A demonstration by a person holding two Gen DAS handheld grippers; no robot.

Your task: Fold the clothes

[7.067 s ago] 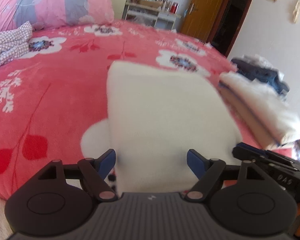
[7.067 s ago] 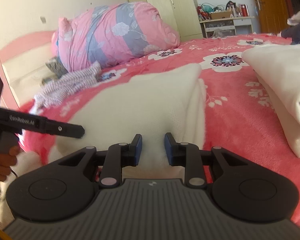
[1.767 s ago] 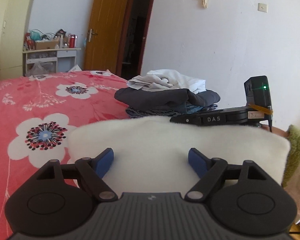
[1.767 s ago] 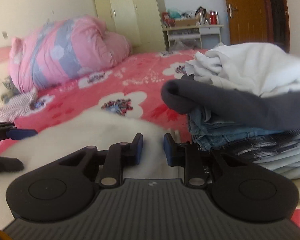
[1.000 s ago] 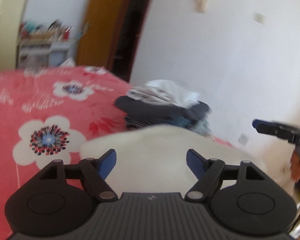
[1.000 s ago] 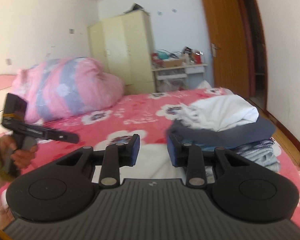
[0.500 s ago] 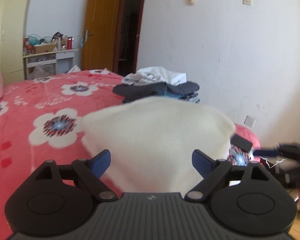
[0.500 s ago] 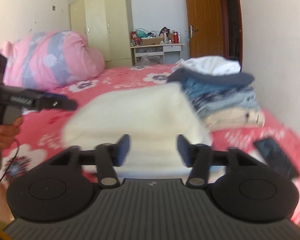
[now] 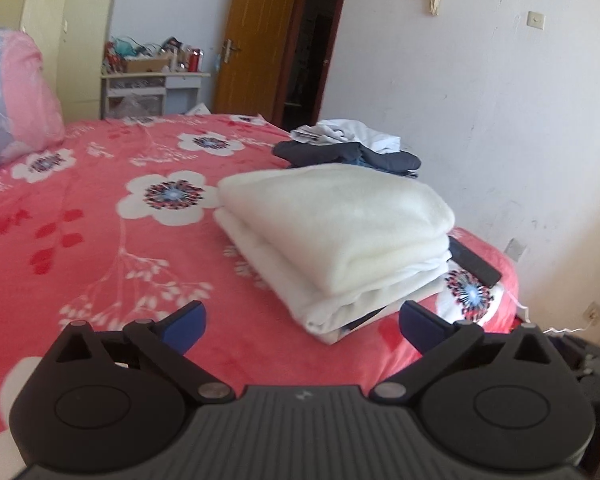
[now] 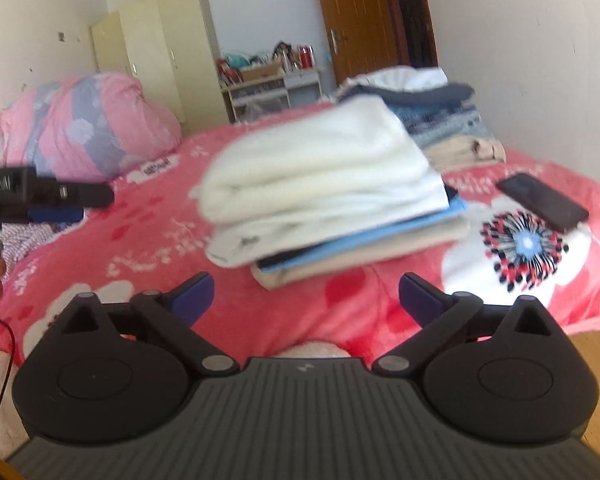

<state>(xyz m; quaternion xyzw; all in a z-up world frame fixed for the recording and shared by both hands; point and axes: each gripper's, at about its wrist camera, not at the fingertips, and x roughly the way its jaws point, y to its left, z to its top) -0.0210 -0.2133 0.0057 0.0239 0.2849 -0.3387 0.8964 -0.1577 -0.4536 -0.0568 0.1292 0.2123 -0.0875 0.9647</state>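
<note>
Resting on the red floral bed (image 9: 100,248), the folded white garment (image 9: 340,236) tops a small stack of folded clothes (image 10: 360,248). The left gripper (image 9: 302,322) and right gripper (image 10: 306,294) both sit just short of it, fingers spreading wider with nothing between them. A dark phone (image 10: 542,200) lies beside the stack.

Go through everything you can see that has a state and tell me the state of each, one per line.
White fleece garment: folded, on top of a stack.
Left gripper: jaws opening, nothing between.
Right gripper: jaws opening, nothing between.
Door: open.
Phone: screen dark, cable attached.
</note>
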